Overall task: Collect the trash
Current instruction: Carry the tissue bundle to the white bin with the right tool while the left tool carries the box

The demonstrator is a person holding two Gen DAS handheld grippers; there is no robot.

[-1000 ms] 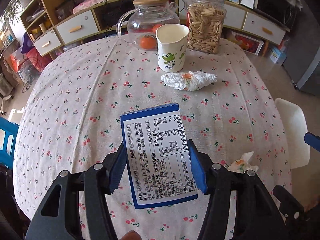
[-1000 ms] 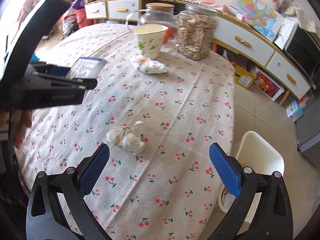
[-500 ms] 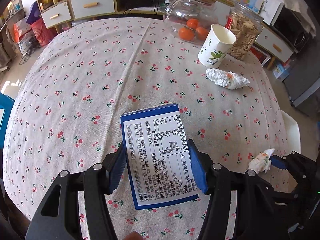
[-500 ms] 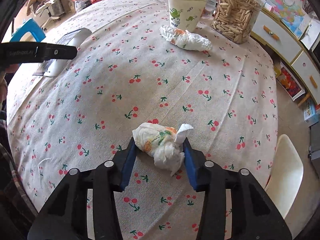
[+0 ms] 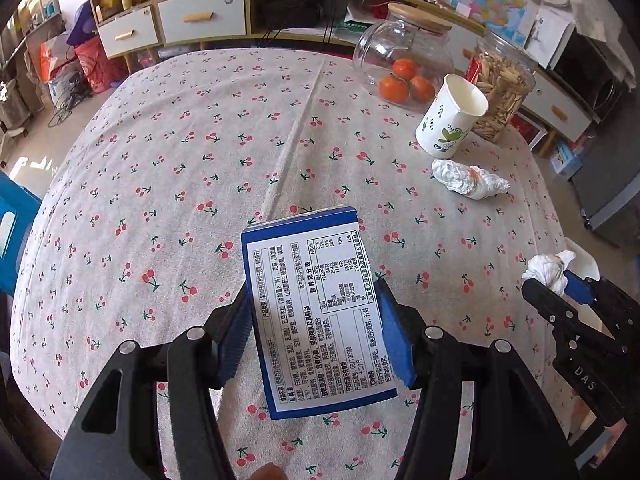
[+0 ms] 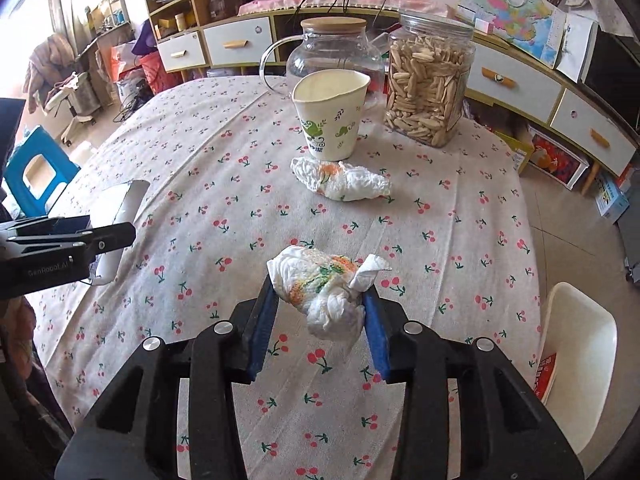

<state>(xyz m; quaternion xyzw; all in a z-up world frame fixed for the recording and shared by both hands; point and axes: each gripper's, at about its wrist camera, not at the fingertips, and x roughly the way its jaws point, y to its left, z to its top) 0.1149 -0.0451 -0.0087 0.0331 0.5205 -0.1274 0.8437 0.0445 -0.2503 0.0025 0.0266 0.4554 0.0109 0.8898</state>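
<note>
Our left tongs (image 5: 316,332) clamp a blue-edged carton (image 5: 314,308), the blue pads pressed on its two long sides, the printed white label facing up at us. The carton hangs clear above the worktop (image 5: 160,184), which wears a pale cloth dotted with red cherries. Our right tongs (image 6: 318,320) grip a crumpled white tissue (image 6: 324,284) with an orange and green print, squeezed between both blue pads and lifted off the cloth. From the left wrist view we see that same wad at the tip of the right tongs (image 5: 560,280), out over the right edge of the worktop. From the right wrist view the left tongs (image 6: 80,240) reach in from the left with the carton (image 6: 120,220) seen edge-on.

Just past the right edge, down on the floor, stands a white bin (image 6: 576,344) with something red inside it.

Farther along the worktop lies a second crumpled tissue (image 6: 340,180), flat on the cloth and well apart from both tongs. Just behind it stands a paper cup (image 6: 330,116) with a green leaf pattern, upright, its rim slightly dented. Behind the cup sits a glass pitcher (image 5: 404,60) with a wooden lid, holding orange fruits (image 5: 404,80). To the right of the pitcher stands a clear jar (image 6: 428,84) packed with pale seeds.

Beyond the worktop runs a low cabinet (image 6: 236,44) with white drawers and wooden handles, and at the far left a blue stool (image 6: 36,168) stands on the floor.
</note>
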